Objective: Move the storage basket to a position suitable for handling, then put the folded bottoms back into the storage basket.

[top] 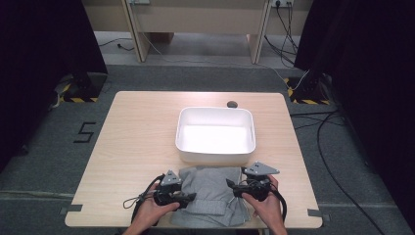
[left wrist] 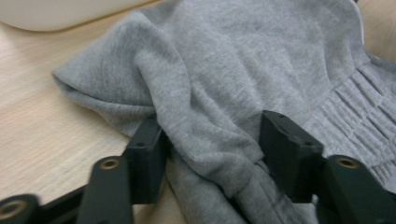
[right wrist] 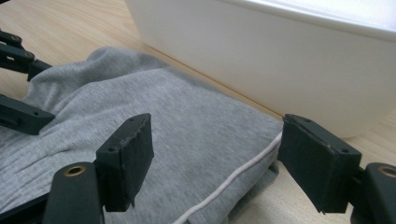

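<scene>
We straddle a fold of the grey garment [left wrist: 233, 84] with our left gripper [left wrist: 212, 144], jaws seemingly not yet clamped, our right gripper [right wrist: 215, 158] open beside the white tub [right wrist: 299, 60]

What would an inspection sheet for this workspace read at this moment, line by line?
Surface: light wooden table, bare apart from the items below.
Job's things: folded grey garment at the near edge, with a white drawstring; white bin just beyond it, nothing seen inside.
Clutter: small dark round object at the far edge behind the bin.
Grippers: left gripper has its jaws around a raised fold of the garment; right gripper is open, jaws straddling the garment's corner near the bin.
Cables: one trails from each gripper; more lie on the floor at right.
Surroundings: grey carpet, black curtains either side, a "5" marked on the floor at left.
</scene>
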A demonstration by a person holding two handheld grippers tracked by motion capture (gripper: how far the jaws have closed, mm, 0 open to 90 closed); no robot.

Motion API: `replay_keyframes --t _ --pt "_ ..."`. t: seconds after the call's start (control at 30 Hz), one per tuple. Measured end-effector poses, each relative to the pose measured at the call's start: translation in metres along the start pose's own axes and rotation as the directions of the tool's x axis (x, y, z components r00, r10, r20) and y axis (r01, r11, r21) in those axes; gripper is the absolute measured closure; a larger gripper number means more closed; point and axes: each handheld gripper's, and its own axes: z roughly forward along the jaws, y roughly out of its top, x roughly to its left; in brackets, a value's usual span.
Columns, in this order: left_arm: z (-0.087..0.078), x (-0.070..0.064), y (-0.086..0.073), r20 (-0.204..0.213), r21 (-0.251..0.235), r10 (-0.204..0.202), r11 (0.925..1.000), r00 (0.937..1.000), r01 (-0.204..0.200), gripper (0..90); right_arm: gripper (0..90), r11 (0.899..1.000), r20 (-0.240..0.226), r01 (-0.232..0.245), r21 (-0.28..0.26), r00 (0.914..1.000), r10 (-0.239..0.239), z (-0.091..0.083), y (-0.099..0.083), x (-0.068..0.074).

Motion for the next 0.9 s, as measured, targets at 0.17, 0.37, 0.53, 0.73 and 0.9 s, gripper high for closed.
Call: replay_keyframes --t 0.17,0.37,0.53,0.73,0.9 --pt "-0.016 0.000 -0.009 0.036 -0.022 -0.088 0.9958 0.9954 0.089 21.9 26.7 1.000 0.003 -0.004 -0.005 1.0000 0.004 -0.004 0.000 -0.003" --pt "-0.023 -0.002 -0.026 0.015 -0.035 -0.169 0.9849 0.9854 0.170 15.7 26.7 1.000 0.015 -0.011 -0.014 0.9998 0.011 -0.007 0.000 -0.009" --pt "-0.017 -0.013 -0.030 -0.002 -0.025 -0.120 0.9925 0.9928 0.120 14.9 26.7 1.000 0.007 -0.012 -0.020 0.9999 0.013 -0.007 0.000 -0.008" --pt "-0.011 -0.029 -0.030 -0.030 -0.013 -0.043 0.9990 0.9986 0.042 14.6 26.7 1.000 0.012 -0.015 -0.013 0.9998 0.015 -0.006 0.000 -0.010" --pt "-0.008 -0.037 -0.033 -0.070 -0.009 0.045 0.9989 0.9965 -0.045 17.3 26.8 1.000 0.008 -0.006 -0.010 0.9999 0.006 -0.005 0.001 -0.007"
